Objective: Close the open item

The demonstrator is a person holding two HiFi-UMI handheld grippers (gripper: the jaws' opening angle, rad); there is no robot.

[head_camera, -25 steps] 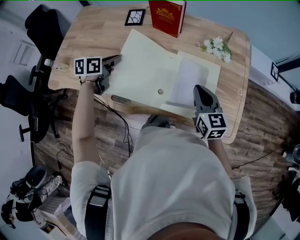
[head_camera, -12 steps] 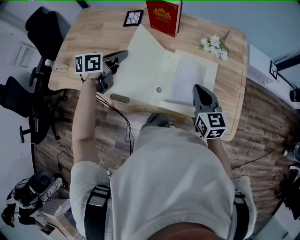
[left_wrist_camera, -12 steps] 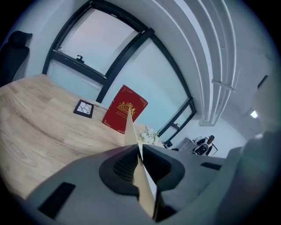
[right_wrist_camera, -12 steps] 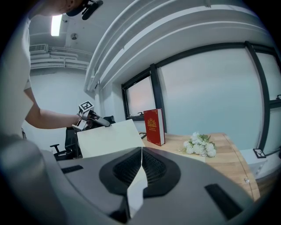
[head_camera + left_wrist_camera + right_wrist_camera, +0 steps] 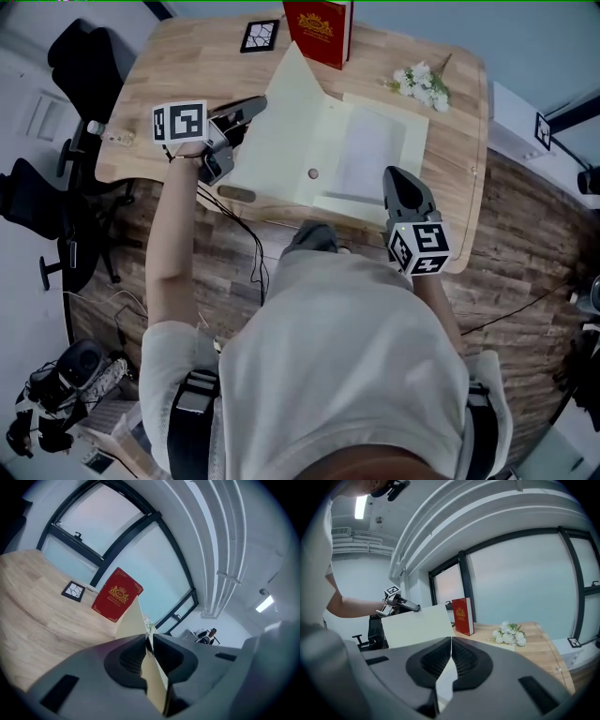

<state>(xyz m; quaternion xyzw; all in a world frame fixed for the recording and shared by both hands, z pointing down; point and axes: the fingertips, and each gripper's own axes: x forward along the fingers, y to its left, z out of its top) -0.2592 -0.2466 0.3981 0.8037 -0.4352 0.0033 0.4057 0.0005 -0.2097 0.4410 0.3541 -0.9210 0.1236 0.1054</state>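
Folder cover [image 5: 281, 131] rose, pinched by left gripper [image 5: 255, 105] jaws; right gripper [image 5: 398, 178] jaws clamp folder base [image 5: 370, 150]; book [image 5: 319, 28] behind.

My left gripper [image 5: 251, 107]: out front-left, bare forearm [image 5: 172, 234] stretched forward, tips pointing right across me, jaws nearly together, clamped on edge of raised folder cover [image 5: 286, 127]. My right gripper [image 5: 401, 178]: close in front of torso, pointing away from me, jaws pinched on folder's near sheet [image 5: 349, 202].
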